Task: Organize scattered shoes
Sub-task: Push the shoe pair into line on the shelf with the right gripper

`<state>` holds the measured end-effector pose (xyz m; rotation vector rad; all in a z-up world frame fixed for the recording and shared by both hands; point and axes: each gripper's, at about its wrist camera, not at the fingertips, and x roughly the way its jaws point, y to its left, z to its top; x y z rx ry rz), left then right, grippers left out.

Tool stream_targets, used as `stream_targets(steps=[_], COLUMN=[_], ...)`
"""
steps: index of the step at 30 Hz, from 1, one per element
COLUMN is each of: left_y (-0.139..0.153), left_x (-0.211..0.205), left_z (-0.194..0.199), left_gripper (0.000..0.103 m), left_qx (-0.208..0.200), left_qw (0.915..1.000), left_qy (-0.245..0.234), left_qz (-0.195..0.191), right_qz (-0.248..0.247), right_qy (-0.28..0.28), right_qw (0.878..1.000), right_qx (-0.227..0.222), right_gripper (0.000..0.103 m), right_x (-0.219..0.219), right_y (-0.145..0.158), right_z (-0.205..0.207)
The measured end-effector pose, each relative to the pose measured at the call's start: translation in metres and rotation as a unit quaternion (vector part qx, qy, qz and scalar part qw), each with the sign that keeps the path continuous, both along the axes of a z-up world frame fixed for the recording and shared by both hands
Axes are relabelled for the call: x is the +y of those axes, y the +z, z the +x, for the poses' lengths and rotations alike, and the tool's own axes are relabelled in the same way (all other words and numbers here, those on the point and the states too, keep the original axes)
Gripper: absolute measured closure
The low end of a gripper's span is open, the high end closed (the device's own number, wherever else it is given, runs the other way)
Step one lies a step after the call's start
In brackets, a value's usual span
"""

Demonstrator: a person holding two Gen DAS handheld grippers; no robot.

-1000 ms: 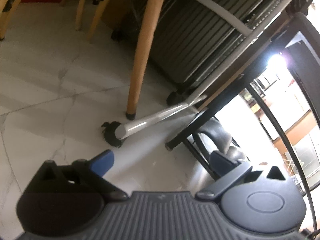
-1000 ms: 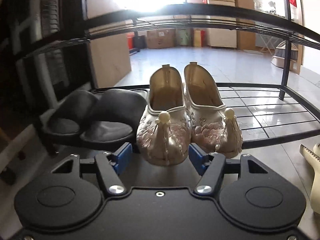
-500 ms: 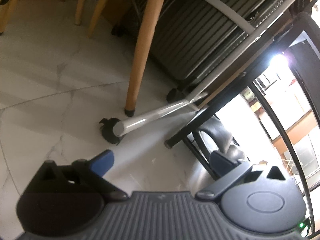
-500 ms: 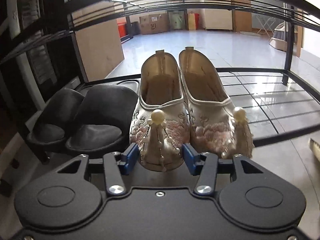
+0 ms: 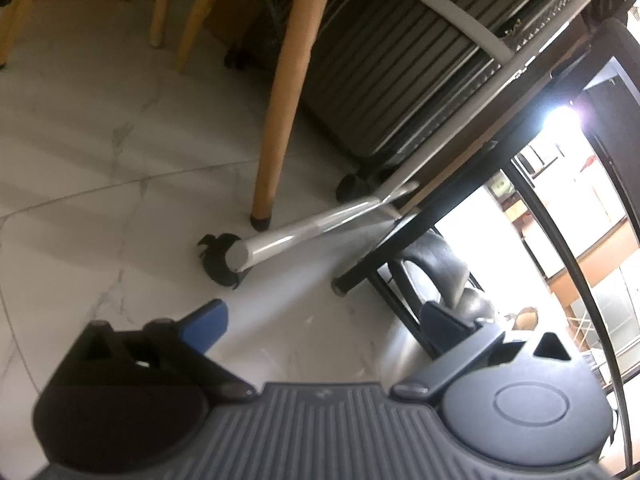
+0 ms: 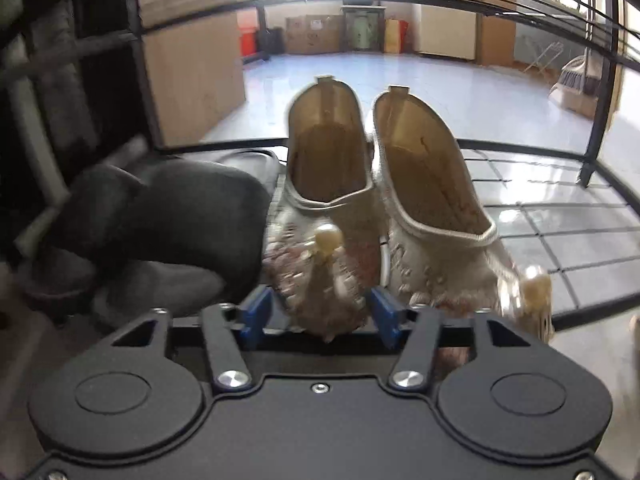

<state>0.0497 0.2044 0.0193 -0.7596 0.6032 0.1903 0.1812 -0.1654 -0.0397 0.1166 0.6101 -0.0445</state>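
In the right wrist view, two cream embroidered shoes with pearl tassels sit side by side on the black wire shoe rack (image 6: 560, 236). My right gripper (image 6: 320, 314) is shut on the toe of the left cream shoe (image 6: 324, 208); the right cream shoe (image 6: 432, 216) touches it. A pair of black slippers (image 6: 160, 232) lies to their left on the same shelf. In the left wrist view, my left gripper (image 5: 324, 316) is open and empty above the marble floor, with a black slipper (image 5: 440, 272) on the rack just beyond its right finger.
A wooden chair leg (image 5: 280, 120), a silver tube on a black caster (image 5: 280, 240) and a ribbed dark case (image 5: 400, 72) stand ahead of the left gripper. The upper rack shelf bar (image 6: 440, 0) runs above the shoes. Wire grid shows to the right of the cream shoes.
My right gripper has closed on the left cream shoe's toe and pushed it deeper onto the shelf. The view has risen slightly. The left gripper has barely moved.
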Motion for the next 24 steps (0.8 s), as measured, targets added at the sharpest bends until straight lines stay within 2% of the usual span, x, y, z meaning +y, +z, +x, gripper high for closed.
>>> stream_targets(steps=[4,7,11,14,17,19,24], left_y=[0.0,0.001,0.001,0.001,0.0,0.001,0.002], left_x=[0.0,-0.001,-0.001,0.001,0.0,-0.002,-0.004], left_z=[-0.001,-0.001,-0.001,-0.002,0.0,0.001,0.0], left_gripper=[0.001,0.001,0.001,0.001,0.001,0.001,0.001], left_qx=[-0.001,-0.001,0.0,0.0,0.004,0.004,0.001], left_qw=[1.0,1.0,1.0,1.0,1.0,1.0,1.0], left_qy=[-0.002,-0.005,-0.003,0.003,0.001,-0.005,-0.005], left_qz=[-0.002,0.001,-0.001,-0.005,-0.006,0.001,0.008], right_qz=[-0.067,-0.093,-0.103,-0.1,-0.103,-0.109,-0.111], right_qy=[0.005,-0.001,-0.001,-0.005,-0.021,-0.025,-0.026], right_qw=[0.996,0.994,0.994,0.993,0.992,0.992,0.994], right_qx=[-0.056,-0.061,-0.047,-0.061,-0.076,-0.059,0.007], right_gripper=[0.03,0.03,0.03,0.029,0.019,0.021,0.042], right_x=[-0.001,-0.014,-0.026,-0.028,-0.035,-0.041,-0.064], right_y=[0.013,0.018,0.022,0.029,0.033,0.025,-0.008], right_z=[-0.043,-0.053,-0.053,-0.063,-0.077,-0.072,-0.041])
